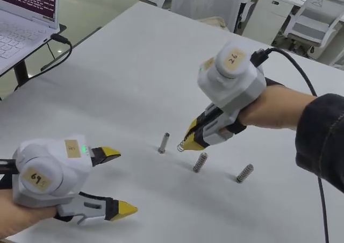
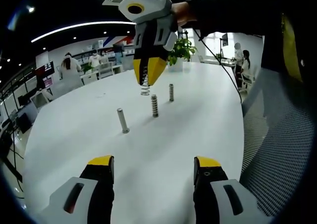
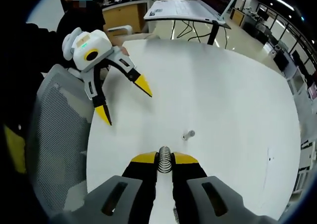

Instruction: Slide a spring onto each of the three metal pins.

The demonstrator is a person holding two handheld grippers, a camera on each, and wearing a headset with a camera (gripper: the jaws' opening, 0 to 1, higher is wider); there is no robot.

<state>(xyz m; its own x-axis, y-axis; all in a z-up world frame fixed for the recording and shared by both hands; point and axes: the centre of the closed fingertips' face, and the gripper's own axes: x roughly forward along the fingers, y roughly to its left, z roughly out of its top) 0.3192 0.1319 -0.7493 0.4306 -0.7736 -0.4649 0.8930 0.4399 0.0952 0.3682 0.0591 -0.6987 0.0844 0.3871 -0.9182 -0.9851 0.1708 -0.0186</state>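
A bare metal pin (image 1: 163, 143) (image 2: 122, 121) (image 3: 188, 134) stands upright on the white table (image 1: 123, 76). My right gripper (image 1: 191, 141) (image 3: 165, 159) is shut on a small spring (image 1: 181, 145) (image 2: 145, 85) (image 3: 165, 154), held just right of the pin's top and a little above the table. To the right stand two more pins, each with a spring around it (image 1: 200, 162) (image 1: 244, 173) (image 2: 154, 105) (image 2: 171, 92). My left gripper (image 1: 119, 181) (image 2: 154, 162) (image 3: 126, 105) hovers open at the near left with nothing between its jaws.
An open laptop (image 1: 27, 17) sits on a stand at the far left, its black cable (image 1: 59, 52) trailing by the table edge. White office chairs (image 1: 317, 17) stand beyond the far edge. A grey mesh chair (image 3: 59, 135) is beside the person.
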